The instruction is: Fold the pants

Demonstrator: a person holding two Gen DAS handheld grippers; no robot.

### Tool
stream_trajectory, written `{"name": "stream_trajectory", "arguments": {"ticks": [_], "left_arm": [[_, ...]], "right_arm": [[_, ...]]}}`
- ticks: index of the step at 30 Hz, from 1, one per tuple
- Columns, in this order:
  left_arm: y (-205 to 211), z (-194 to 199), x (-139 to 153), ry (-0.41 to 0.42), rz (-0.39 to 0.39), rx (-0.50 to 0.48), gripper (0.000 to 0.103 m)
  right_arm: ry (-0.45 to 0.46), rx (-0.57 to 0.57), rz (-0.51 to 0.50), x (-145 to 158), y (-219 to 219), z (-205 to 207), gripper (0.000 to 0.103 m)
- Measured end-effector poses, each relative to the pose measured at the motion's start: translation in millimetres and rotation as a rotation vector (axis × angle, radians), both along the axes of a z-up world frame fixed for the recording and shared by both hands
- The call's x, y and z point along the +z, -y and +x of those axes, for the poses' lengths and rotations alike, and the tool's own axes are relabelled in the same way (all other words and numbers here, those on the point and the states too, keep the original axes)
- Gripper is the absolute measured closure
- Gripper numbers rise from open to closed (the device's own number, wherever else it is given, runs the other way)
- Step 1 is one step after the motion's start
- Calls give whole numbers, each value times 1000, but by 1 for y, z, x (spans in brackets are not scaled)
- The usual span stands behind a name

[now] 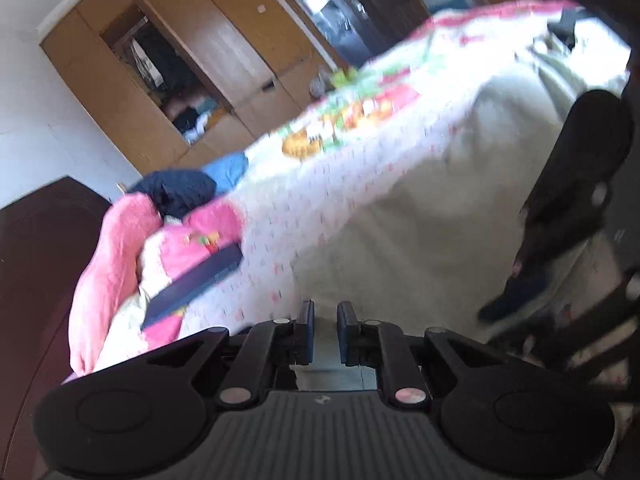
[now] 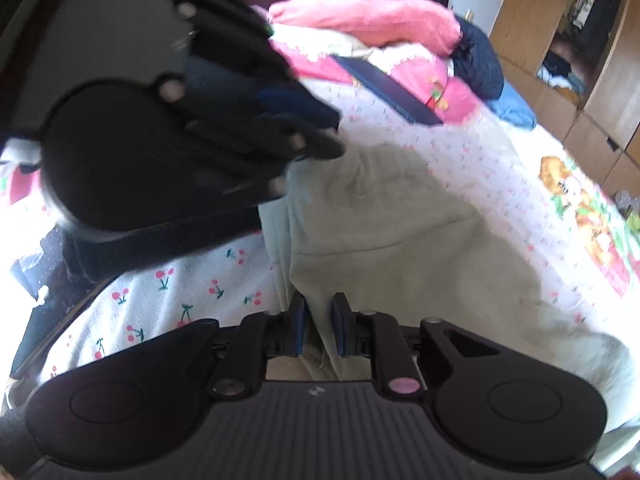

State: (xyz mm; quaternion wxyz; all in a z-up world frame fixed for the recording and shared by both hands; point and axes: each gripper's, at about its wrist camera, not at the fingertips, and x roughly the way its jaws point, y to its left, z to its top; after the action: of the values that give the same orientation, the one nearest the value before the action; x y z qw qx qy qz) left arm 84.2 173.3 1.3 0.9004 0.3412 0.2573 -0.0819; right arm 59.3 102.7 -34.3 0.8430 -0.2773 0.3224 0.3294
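Pale beige pants [image 1: 420,208] lie spread on a bed with a cherry-print sheet [image 1: 280,216]; the right wrist view shows them [image 2: 384,216] with a pocket seam. My left gripper [image 1: 325,330] hovers over the pants' near edge, its jaws a narrow gap apart with nothing seen between them. My right gripper [image 2: 320,330] is close over the pants, its jaws also narrowly apart with cloth just beyond them. The left gripper appears as a dark blurred shape in the right wrist view [image 2: 320,136], and the right gripper shows at the right edge of the left wrist view [image 1: 496,312].
A pink blanket [image 1: 120,248], a dark flat box [image 1: 196,280] and dark and blue clothes [image 1: 180,192] lie at the bed's head. A wooden wardrobe [image 1: 168,60] stands beyond. A colourful printed patch [image 2: 580,204] is on the sheet.
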Motion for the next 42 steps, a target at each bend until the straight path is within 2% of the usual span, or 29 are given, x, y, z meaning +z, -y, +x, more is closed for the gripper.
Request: {"name": "stream_trajectory", "arguments": {"ticks": [2,3,6,9,15,20,24,27,31,34,37,39,42], "left_arm": [[-9,3,-15,-92,27,37,72],[-14,0,-18,-120,14,50,72],[-12,-10,-12,-108,-6,80,72],[4,-17,3,-76,-49,60,72],[66,-15,23,-37,-88,-63,71],[133,1,18,-109,-198,-183,70],[196,22,6,-154,-253,-273,70],[231,40,-2,-196,-294,-306,70],[256,49,-12,-221,-289,-332,70],[262,55,-12,-239,-296,-320,70],[258,51,-2,-209,-308,-310,70],[253,46,5,-195,-321,-306,69],[254,44,7,-178,-322,-310,68]], "right_arm": [[-11,-24,13,4,9,3,87],[-18,-46,24,7,17,5,87],[-52,-146,83,20,52,9,84],[-67,-298,152,35,102,14,83],[23,-642,146,55,220,36,81],[14,-962,217,48,328,81,80],[-1,-1103,301,37,386,122,80],[-38,-1167,384,28,416,144,80],[-81,-1208,506,14,446,165,83],[-80,-1201,532,12,447,176,84],[-77,-1184,623,18,451,170,79],[-76,-1188,654,18,456,165,79],[-91,-1217,627,11,460,168,89]]}}
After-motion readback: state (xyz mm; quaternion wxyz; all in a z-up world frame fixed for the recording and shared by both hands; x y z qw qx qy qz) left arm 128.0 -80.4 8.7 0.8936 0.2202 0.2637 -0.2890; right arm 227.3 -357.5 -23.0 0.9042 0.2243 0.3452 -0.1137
